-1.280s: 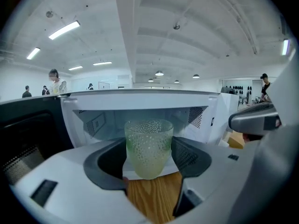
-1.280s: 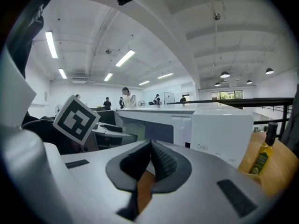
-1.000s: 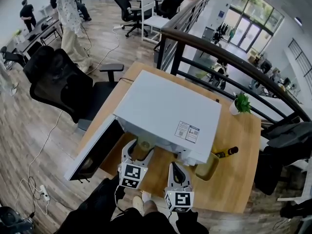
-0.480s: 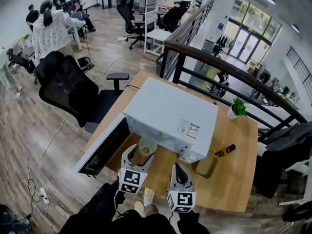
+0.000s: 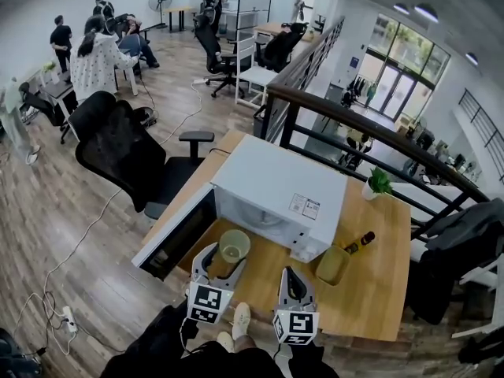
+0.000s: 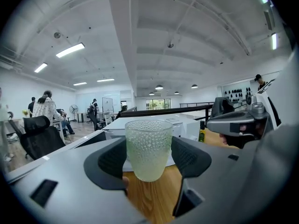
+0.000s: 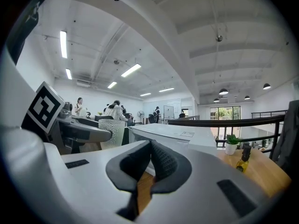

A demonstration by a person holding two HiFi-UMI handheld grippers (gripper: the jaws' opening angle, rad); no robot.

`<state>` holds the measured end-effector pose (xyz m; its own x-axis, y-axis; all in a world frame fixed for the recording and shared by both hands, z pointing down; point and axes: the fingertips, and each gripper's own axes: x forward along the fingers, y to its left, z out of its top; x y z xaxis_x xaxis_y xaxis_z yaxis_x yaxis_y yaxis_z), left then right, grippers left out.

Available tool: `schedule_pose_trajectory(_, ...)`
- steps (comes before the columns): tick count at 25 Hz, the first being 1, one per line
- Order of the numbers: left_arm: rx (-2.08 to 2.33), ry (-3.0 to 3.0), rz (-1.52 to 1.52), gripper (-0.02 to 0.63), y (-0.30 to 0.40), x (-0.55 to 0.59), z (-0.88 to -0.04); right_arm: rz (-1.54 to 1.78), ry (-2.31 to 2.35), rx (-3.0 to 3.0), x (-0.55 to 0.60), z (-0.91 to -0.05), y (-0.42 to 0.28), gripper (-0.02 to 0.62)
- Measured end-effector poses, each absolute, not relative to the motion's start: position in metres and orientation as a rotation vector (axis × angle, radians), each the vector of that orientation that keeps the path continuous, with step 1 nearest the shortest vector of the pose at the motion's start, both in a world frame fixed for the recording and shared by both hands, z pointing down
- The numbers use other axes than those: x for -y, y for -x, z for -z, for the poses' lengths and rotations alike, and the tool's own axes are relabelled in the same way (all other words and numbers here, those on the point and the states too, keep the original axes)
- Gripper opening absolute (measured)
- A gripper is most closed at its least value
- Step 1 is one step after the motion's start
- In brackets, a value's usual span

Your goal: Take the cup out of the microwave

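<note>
A pale green dimpled glass cup [image 5: 233,246] [image 6: 148,148] is held upright between the pads of my left gripper [image 5: 221,259] [image 6: 147,158], which is shut on it, just in front of the white microwave [image 5: 279,191]. The microwave's door [image 5: 175,227] hangs open to the left and its cavity shows a bare turntable. My right gripper [image 5: 290,282] [image 7: 149,164] hovers beside the left one over the wooden table [image 5: 378,290], jaws shut with nothing between them. In the right gripper view the cup [image 7: 111,133] shows at the left.
A green container [image 5: 334,264] and a small dark bottle [image 5: 361,242] stand right of the microwave. A potted plant [image 5: 378,183] sits at the table's far right corner. A black office chair [image 5: 126,154] stands left of the table, a dark railing [image 5: 370,124] behind it. People stand far left.
The left gripper has drawn the cup back out of the microwave cavity toward me; a second ago the cup was at the opening. The right gripper has barely moved.
</note>
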<state>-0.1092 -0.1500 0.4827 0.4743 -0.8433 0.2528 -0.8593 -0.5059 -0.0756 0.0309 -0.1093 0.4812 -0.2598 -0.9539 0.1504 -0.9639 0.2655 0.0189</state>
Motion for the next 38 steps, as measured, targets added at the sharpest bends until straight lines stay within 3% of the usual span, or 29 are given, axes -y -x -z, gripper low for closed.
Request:
schedule_pose_trajectory(20, 1.588, -2.633, -0.354, 0.304, 0.137, 0.054, -0.463, -0.049, -1.813, 2.411, 0.040, -0.470, -0.023, 0.015)
schedule_pose_trajectory(38, 1.588, -2.631, -0.354, 0.304, 0.143, 0.041, -0.464, -0.050, -1.787, 2.420, 0.029, -0.472, -0.012, 0.015)
